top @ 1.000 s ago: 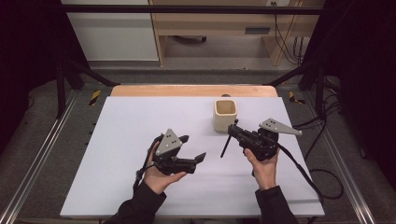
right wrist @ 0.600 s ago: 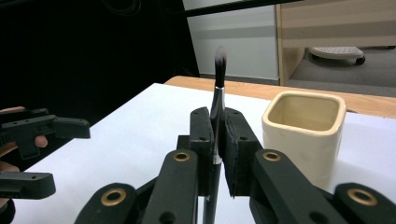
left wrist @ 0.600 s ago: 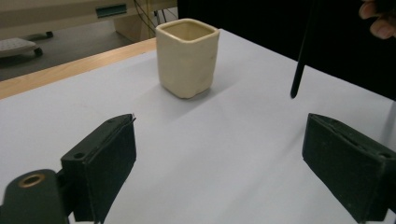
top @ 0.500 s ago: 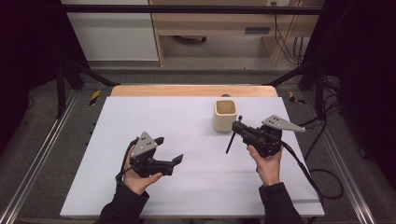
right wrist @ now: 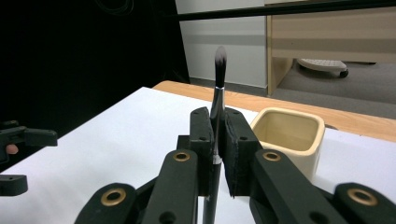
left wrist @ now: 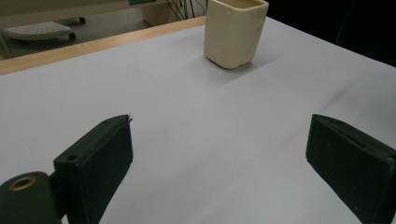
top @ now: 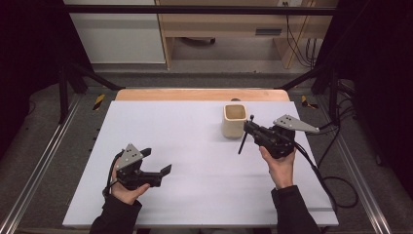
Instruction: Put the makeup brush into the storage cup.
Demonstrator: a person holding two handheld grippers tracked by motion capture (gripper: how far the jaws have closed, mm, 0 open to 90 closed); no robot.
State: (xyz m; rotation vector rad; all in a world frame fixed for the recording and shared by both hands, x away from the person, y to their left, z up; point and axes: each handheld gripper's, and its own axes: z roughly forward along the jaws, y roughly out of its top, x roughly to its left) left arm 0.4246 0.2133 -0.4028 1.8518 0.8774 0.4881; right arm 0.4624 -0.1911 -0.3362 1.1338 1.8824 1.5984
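My right claw is clamped on a makeup brush. The jaws are shut tight around the handle, with the bristle tip up and the tail of the handle hanging below the jaws. My left claw is wide open with nothing in it, parked low over the white table on my left side, well apart from everything.

The cream cup stands upright near the far edge of the table, just beside my right claw. Its mouth is open and looks empty from the right gripper view.

The step in hand, as I read it, is to drop the brush into the cup. How to do it well:

- The brush hangs tilted in the high view, with its lower end off to my left of the cup. Lift first so the tail clears the rim, then move across. Don't drag it sideways into the wall.
- The cup looks light and isn't held, so any side contact could push it or tip it. Centre the handle over the mouth before going down.
- Bring the brush closer to upright before lowering it. A slanted entry would catch the near rim.
- Lower until the tail is well inside, then let the jaws part. Opening early could bounce the brush out.
- The left claw is free, so it could steady the cup if needed. It's a long reach from where it sits.
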